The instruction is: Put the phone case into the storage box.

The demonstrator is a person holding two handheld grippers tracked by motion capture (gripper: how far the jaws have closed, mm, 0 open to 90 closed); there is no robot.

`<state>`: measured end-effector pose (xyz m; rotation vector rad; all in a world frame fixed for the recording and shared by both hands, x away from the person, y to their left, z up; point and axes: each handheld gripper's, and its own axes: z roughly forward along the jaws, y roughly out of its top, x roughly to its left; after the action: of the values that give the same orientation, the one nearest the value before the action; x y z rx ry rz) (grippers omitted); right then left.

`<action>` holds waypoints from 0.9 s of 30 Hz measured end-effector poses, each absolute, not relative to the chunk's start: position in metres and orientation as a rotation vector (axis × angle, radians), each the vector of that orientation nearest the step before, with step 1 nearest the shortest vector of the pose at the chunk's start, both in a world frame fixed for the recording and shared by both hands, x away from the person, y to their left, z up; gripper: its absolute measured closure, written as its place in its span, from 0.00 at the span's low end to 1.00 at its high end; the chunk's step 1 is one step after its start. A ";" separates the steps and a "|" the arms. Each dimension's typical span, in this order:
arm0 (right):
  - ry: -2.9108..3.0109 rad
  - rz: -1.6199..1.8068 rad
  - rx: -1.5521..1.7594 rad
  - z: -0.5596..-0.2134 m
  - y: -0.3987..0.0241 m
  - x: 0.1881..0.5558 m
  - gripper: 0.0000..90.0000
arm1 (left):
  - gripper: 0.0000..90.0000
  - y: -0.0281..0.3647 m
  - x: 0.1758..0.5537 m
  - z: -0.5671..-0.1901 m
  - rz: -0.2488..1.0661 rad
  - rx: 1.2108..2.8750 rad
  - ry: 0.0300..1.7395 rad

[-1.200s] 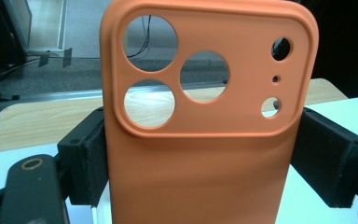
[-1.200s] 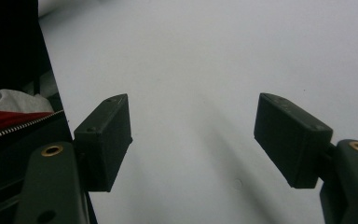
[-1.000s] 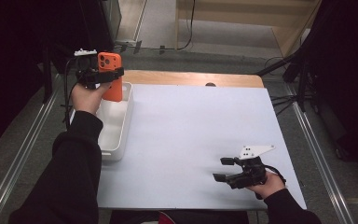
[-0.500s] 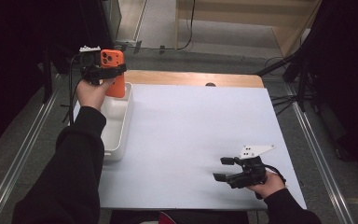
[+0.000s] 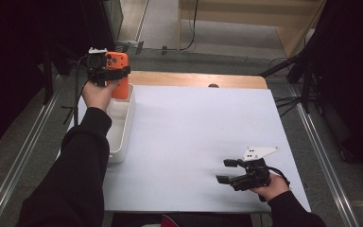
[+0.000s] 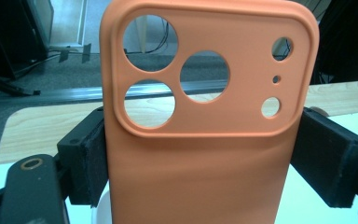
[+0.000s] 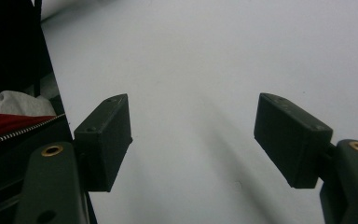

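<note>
An orange phone case (image 5: 118, 75) with round camera holes stands upright over the far end of a white tray (image 5: 122, 127). My left gripper (image 5: 108, 73) is shut on it, both black pads (image 6: 87, 161) pressing the case's (image 6: 205, 140) long edges. Whether the case's lower end touches the tray I cannot tell. Low over the white sheet near the front right edge, my right gripper (image 5: 227, 171) is open, pointing left. Nothing lies between its pads (image 7: 107, 135), only the bare white surface.
A white sheet (image 5: 194, 132) covers most of the wooden table (image 5: 194, 79). The long tray sits along the sheet's left edge. Metal rails (image 5: 23, 156) run along both sides of the table, and dark stands rise at the far right.
My left hand has carried the orange case slightly right and down, closer over the tray's far end. The right gripper has stayed where it was.
</note>
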<state>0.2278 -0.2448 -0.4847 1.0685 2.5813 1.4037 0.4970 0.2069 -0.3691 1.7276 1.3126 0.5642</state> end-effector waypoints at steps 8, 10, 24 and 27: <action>2.582 1.404 1.077 -0.484 -0.245 0.227 0.29 | 0.17 0.207 0.498 -0.378 0.571 1.739 1.330; 2.583 1.405 1.074 -0.484 -0.245 0.227 0.29 | 0.17 0.206 0.498 -0.381 0.572 1.738 1.334; 2.584 1.407 1.070 -0.485 -0.244 0.228 0.29 | 0.17 0.211 0.499 -0.398 0.554 1.761 1.388; 2.583 1.408 1.076 -0.485 -0.244 0.228 0.29 | 0.17 0.210 0.499 -0.399 0.550 1.770 1.395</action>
<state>0.2281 -0.2437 -0.4846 1.0755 2.5831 1.4077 0.4990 0.2101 -0.3994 1.7705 1.3951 0.5495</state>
